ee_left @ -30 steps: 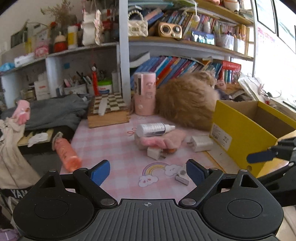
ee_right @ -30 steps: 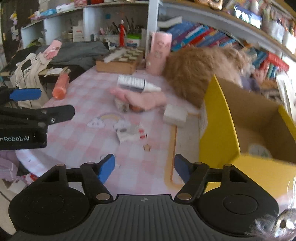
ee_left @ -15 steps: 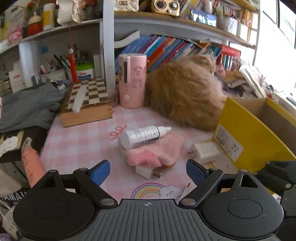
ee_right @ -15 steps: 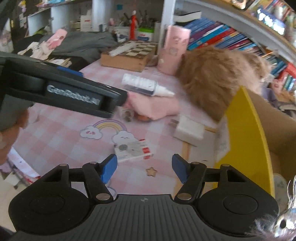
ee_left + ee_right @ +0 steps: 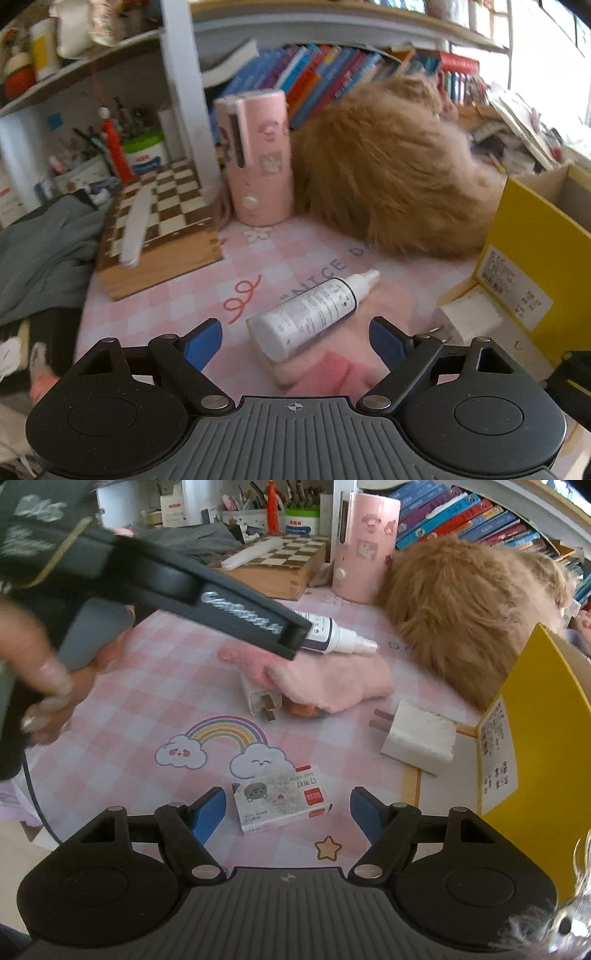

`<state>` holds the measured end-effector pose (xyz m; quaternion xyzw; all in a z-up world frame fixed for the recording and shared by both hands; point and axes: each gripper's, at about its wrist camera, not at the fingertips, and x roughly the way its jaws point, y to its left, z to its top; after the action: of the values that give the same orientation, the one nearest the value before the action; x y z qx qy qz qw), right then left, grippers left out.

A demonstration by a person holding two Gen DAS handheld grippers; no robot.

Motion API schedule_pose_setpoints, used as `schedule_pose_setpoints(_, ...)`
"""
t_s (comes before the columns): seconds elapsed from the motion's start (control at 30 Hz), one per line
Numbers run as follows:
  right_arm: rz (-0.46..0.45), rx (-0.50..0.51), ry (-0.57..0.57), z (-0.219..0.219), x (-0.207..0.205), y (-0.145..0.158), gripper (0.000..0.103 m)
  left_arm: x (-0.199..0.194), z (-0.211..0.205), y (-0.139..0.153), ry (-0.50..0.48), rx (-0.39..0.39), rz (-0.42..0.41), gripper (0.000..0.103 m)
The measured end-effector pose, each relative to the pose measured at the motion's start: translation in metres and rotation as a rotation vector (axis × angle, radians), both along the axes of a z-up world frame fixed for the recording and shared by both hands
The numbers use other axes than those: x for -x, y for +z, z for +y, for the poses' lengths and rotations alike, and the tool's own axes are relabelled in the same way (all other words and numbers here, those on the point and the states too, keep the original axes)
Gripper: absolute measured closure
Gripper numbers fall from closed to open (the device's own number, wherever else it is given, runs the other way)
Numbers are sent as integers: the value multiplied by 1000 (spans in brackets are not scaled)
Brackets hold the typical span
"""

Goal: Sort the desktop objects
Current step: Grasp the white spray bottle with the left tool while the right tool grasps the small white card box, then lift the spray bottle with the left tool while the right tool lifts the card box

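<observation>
A white spray bottle [image 5: 314,314] lies on a pink fluffy cloth [image 5: 325,373] on the pink checked mat. My left gripper [image 5: 295,341] is open, its jaws on either side of the bottle's base, not touching it. My right gripper [image 5: 288,812] is open, its jaws on either side of a small card box [image 5: 280,803]. In the right wrist view the bottle [image 5: 340,638] and cloth [image 5: 332,679] lie farther back, the left gripper's body partly hiding the bottle. A small white plug [image 5: 258,701], a white charger [image 5: 417,742] and a yellow cardboard box [image 5: 535,746] are near.
A fluffy orange cat [image 5: 399,177] lies at the back beside a pink cylinder [image 5: 258,155] and a wooden chessboard box [image 5: 159,229]. The yellow box [image 5: 532,258] stands at the right, with the charger [image 5: 469,317] against it. Shelves of books stand behind. Grey clothing lies left.
My left gripper has moved forward over the table toward the spray bottle, which now lies between its open jaws. My right gripper has moved forward and down toward the small card box.
</observation>
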<state>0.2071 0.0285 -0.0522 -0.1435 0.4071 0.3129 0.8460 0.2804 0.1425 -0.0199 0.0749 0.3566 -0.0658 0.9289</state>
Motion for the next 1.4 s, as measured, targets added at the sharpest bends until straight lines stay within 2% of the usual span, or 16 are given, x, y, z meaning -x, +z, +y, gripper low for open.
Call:
schedule_pose_setpoints(0.07,11,2,2,1,-1,-2,32,-8,-3,-4,-17,-12,0,17)
schedule_pose_setpoints(0.27,29,4,-5,1,-5,-7,33,-31,-12,-17,-71,-38,46,40)
schedule_pose_setpoints(0.33,24,5,-5,1,-5,-7,37,-33,-16,-18,-86,-55,64,62)
schedule_pose_setpoints(0.37,22,7,-4,1,-5,-7,42,-32,-17,-18,-102,-53,78,65)
schedule_pose_setpoints(0.4,17,7,-5,0,-5,-6,47,-30,-18,-17,-113,-49,87,67)
schedule_pose_setpoints(0.57,23,0,-22,-8,-6,-6,47,-22,-25,-16,-144,-65,85,66)
schedule_pose_setpoints(0.77,15,8,-14,-9,-4,-5,47,-34,-24,-21,-114,-29,100,65)
schedule_pose_setpoints(0.93,8,9,-8,-7,-4,-6,48,-34,-28,-25,-119,-30,89,70)
schedule_pose_setpoints(1.0,6,12,-3,-6,-4,-6,49,-33,-24,-22,-95,4,90,70)
schedule_pose_setpoints(1.17,-19,-6,-24,-10,-2,1,50,-20,-3,0,-17,183,50,73)
schedule_pose_setpoints(1.2,-28,-13,-30,-11,-2,3,50,-17,0,3,-6,208,54,97)
schedule_pose_setpoints(1.23,-34,-18,-38,-13,-3,6,50,-14,4,7,6,235,58,101)
schedule_pose_setpoints(1.33,-43,-37,-65,-19,-4,14,50,-2,12,17,28,306,37,101)
schedule_pose_setpoints(1.4,-50,-48,-77,-23,-3,19,49,4,11,21,28,298,30,101)
